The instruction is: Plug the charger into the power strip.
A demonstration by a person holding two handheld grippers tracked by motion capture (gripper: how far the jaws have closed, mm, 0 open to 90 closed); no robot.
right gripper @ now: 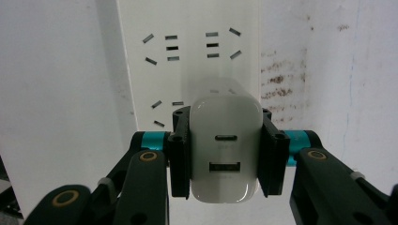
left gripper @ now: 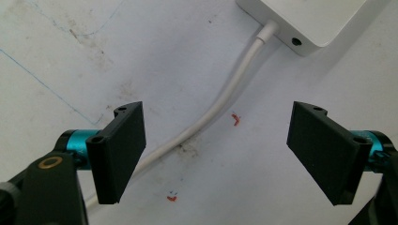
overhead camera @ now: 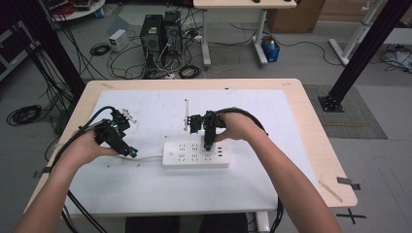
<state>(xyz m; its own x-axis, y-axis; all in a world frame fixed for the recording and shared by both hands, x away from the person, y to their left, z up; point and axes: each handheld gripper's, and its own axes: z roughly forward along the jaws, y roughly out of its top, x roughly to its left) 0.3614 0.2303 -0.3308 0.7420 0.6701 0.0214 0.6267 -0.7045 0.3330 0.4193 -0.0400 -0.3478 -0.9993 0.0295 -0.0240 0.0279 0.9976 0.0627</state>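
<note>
A white power strip [overhead camera: 195,154] lies on the white mat, its sockets [right gripper: 187,47] facing up. My right gripper [overhead camera: 208,143] points down over the strip's right half and is shut on a white USB charger [right gripper: 226,150], whose two ports face the camera; it sits against the strip's face. The strip's white cable [left gripper: 220,103] leaves its left end [left gripper: 300,28] and runs across the mat. My left gripper [left gripper: 216,150] is open, its two black jaws wide apart on either side of that cable; it sits left of the strip [overhead camera: 127,149].
The white mat [overhead camera: 145,184] covers most of the wooden table [overhead camera: 311,126]. A thin white stick [overhead camera: 186,114] lies behind the strip. Small red marks [left gripper: 235,119] dot the mat. Computers and cables [overhead camera: 160,39] sit on the floor beyond the table.
</note>
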